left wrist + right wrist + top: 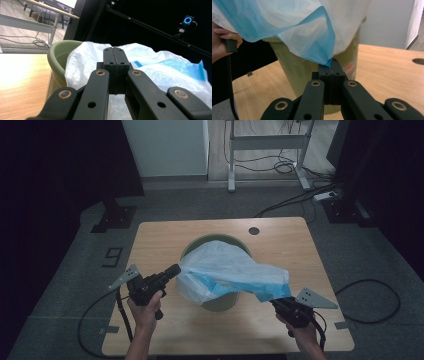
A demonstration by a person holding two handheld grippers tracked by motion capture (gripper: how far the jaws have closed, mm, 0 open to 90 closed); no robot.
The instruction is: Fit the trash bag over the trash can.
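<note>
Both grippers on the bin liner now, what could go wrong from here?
1. The right gripper pinches only a thin blue corner of the plastic bag; it may slip out or tear.
2. The left gripper grips the opposite edge; uneven pulling might tip the green bin.
3. The bag lies bunched over the rim and may not open.

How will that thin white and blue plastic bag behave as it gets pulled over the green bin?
The thin white and blue plastic bag is probably very floppy: it sags and crumples between the left gripper and the right gripper. It looks light and filmy, so it may slip or tear if tugged. The round green plastic bin seems light and could tip.
</note>
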